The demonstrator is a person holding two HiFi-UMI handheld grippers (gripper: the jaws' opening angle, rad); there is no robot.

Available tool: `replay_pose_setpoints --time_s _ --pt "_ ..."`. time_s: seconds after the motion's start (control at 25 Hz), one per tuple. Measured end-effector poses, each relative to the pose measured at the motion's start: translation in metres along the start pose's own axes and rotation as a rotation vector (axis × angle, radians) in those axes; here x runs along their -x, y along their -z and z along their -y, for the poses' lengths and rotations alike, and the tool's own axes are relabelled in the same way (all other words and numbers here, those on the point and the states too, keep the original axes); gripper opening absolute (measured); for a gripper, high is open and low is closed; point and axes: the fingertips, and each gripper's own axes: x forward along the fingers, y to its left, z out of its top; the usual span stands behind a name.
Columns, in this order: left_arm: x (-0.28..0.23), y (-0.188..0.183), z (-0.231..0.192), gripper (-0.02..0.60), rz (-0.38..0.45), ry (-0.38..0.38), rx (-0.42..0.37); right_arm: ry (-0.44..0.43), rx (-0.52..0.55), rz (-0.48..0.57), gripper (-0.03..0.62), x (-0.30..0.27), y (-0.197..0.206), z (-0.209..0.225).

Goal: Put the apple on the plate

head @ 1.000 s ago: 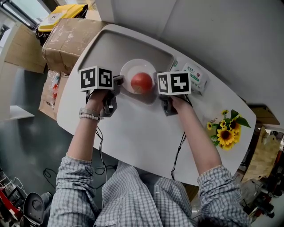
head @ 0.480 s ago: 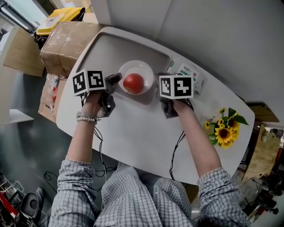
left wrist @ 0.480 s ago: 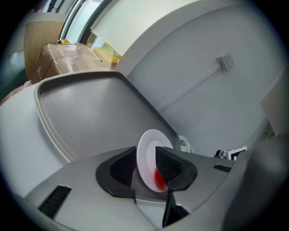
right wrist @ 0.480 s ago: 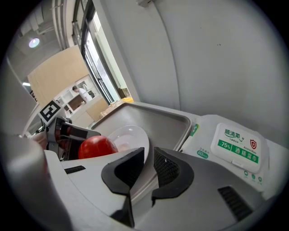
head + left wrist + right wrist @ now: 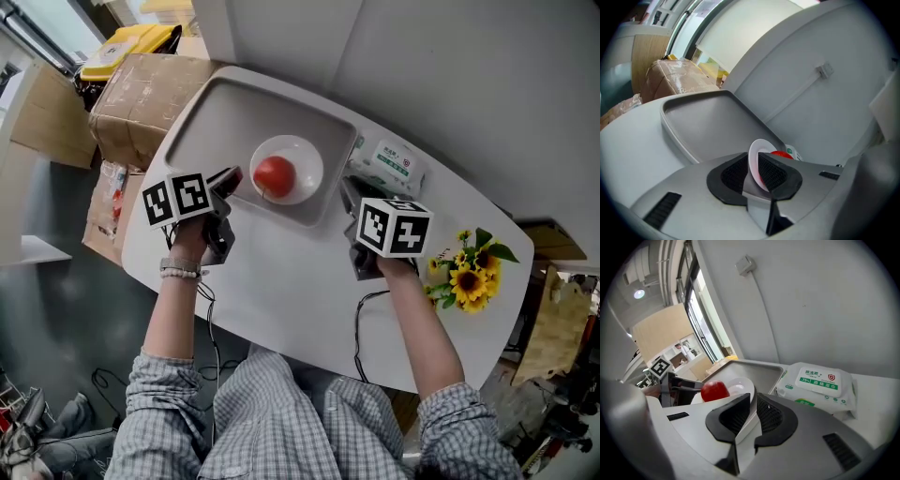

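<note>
The apple [image 5: 274, 175] sat on the plate [image 5: 307, 156]; we judged the task done. At nine o'clock, our left gripper [image 5: 228, 180] was empty, its jaws apart after just closing partway. At four o'clock, our right gripper [image 5: 349, 187] seemed slightly open and empty. Next we needed only to pull clear.

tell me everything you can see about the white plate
The white plate is small, round and shallow, with a smooth, glossy surface, perhaps ceramic or plastic. It lies flat inside the grey tray, toward the tray's near edge. The red apple rests on it, a little left of centre in the head view. Nothing else touches it, and it looks clean and whole.
</note>
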Motion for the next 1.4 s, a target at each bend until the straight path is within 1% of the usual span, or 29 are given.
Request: replay_pose_setpoints --time_s 0.08,0.2,0.28,0.4,0.6,0.68,0.72,0.88,1.0,1.24,1.4 --pt "0.011 -0.001 0.006 0.036 0.033 -0.001 -0.048 0.001 0.026 0.058 0.051 0.015 -0.006 -0.004" --pt "0.031 0.001 0.025 0.013 0.107 0.03 -0.142 0.001 0.08 0.125 0.038 0.038 -0.011 -0.014" --pt "0.045 0.005 0.04 0.009 0.158 0.052 -0.213 -0.003 0.126 0.151 0.037 0.053 -0.01 -0.024" --pt "0.066 0.013 0.066 0.009 0.2 0.076 -0.323 -0.011 0.204 0.171 0.037 0.076 -0.005 -0.039" --pt "0.102 0.034 0.111 0.008 0.229 0.107 -0.557 0.006 0.362 0.19 0.032 0.112 0.001 -0.06" --pt "0.114 0.043 0.125 0.008 0.231 0.113 -0.624 0.004 0.389 0.209 0.032 0.126 0.0 -0.067" --pt "0.12 0.047 0.132 0.008 0.236 0.119 -0.641 0.004 0.396 0.22 0.032 0.132 -0.002 -0.07" --pt "0.143 0.058 0.156 0.008 0.28 0.148 -0.668 0.021 0.435 0.254 0.032 0.155 -0.007 -0.081" --pt "0.155 0.063 0.171 0.008 0.301 0.153 -0.713 0.024 0.448 0.294 0.032 0.17 -0.013 -0.093" --pt "0.167 0.07 0.197 0.008 0.324 0.194 -0.762 0.02 0.428 0.325 0.032 0.186 -0.013 -0.11" --pt "0.168 0.075 0.204 0.008 0.33 0.208 -0.787 0.001 0.424 0.335 0.032 0.19 -0.013 -0.122"
